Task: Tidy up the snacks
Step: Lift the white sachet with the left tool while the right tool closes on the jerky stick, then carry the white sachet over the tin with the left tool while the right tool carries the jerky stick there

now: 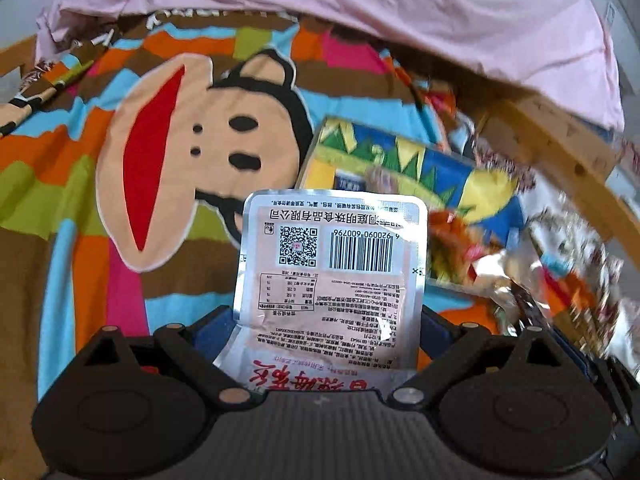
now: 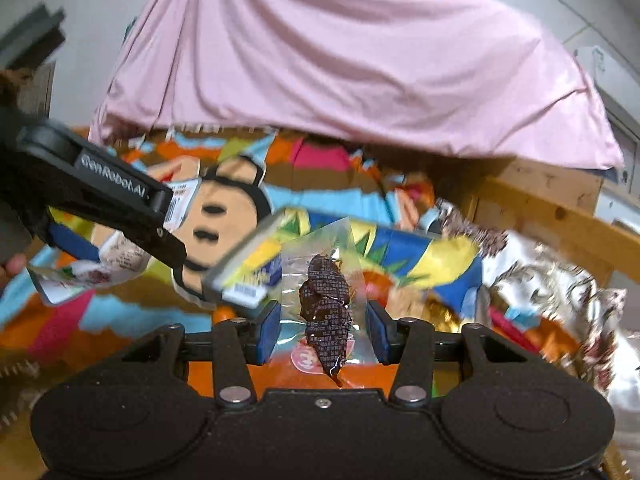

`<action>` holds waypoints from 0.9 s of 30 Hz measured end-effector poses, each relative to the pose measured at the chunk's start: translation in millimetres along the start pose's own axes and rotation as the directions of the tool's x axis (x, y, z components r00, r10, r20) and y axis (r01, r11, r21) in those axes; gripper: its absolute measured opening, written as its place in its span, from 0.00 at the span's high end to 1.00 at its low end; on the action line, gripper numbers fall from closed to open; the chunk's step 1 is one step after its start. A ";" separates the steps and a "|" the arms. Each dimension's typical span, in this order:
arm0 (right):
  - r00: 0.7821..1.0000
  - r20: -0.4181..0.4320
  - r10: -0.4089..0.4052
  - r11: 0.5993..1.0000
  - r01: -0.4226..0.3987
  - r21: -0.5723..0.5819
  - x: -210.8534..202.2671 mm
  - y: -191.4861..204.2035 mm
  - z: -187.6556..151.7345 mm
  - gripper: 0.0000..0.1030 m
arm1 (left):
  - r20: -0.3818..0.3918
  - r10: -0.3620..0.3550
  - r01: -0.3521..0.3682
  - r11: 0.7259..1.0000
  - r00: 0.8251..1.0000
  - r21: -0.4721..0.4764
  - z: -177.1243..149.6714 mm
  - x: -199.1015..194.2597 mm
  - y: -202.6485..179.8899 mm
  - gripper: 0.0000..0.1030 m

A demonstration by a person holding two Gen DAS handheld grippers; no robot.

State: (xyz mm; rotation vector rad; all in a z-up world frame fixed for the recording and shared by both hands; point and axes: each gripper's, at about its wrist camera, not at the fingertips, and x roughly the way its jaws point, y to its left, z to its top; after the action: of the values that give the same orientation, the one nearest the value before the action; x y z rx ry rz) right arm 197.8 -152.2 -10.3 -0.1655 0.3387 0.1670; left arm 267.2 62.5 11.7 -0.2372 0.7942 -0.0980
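Silver snack packet [image 1: 332, 276] – printed back w/ barcode facing camera – stands up between the fingers of the left gripper [image 1: 320, 320], pinched at its lower part, clear of the monkey-print blanket [image 1: 120, 160] below. Clear packet w/ dark snack piece [image 2: 326, 300] sits between the blue pads [image 2: 269, 330] of the right gripper [image 2: 322, 332]; pads appear to bear on its edges. Beyond – a yellow-blue bag [image 2: 400, 248] among crumpled wrappers [image 2: 540, 280], pink sheet [image 2: 340, 60] behind, wooden frame [image 2: 560, 216] at right.
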 end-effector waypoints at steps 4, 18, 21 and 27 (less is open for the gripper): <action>1.000 0.031 -0.001 1.000 0.000 0.027 -16.5 -14.7 24.4 0.53 | 0.052 -0.016 0.017 0.999 0.999 -0.029 14.5 -15.8 -3.2 0.07; 0.996 0.074 0.054 0.991 -0.044 -0.130 -4.7 -41.8 109.2 0.53 | 0.238 -0.072 0.090 0.994 0.969 -0.068 71.0 -40.2 -41.1 0.06; 0.995 0.088 0.045 0.989 -0.032 -0.145 12.5 -46.3 105.2 0.53 | 0.257 -0.078 0.095 0.994 0.963 -0.056 72.1 -27.7 -43.8 0.06; 0.992 0.121 -0.025 0.999 0.030 -0.036 54.2 -80.8 76.1 0.53 | 0.254 -0.095 0.118 0.990 0.963 -0.075 74.6 18.8 -44.8 0.06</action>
State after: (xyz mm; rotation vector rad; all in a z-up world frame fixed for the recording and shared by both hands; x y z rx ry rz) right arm 287.6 -209.1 52.6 -0.1969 0.2132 0.1553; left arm 333.9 28.8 60.2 -0.3705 0.5351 -0.1314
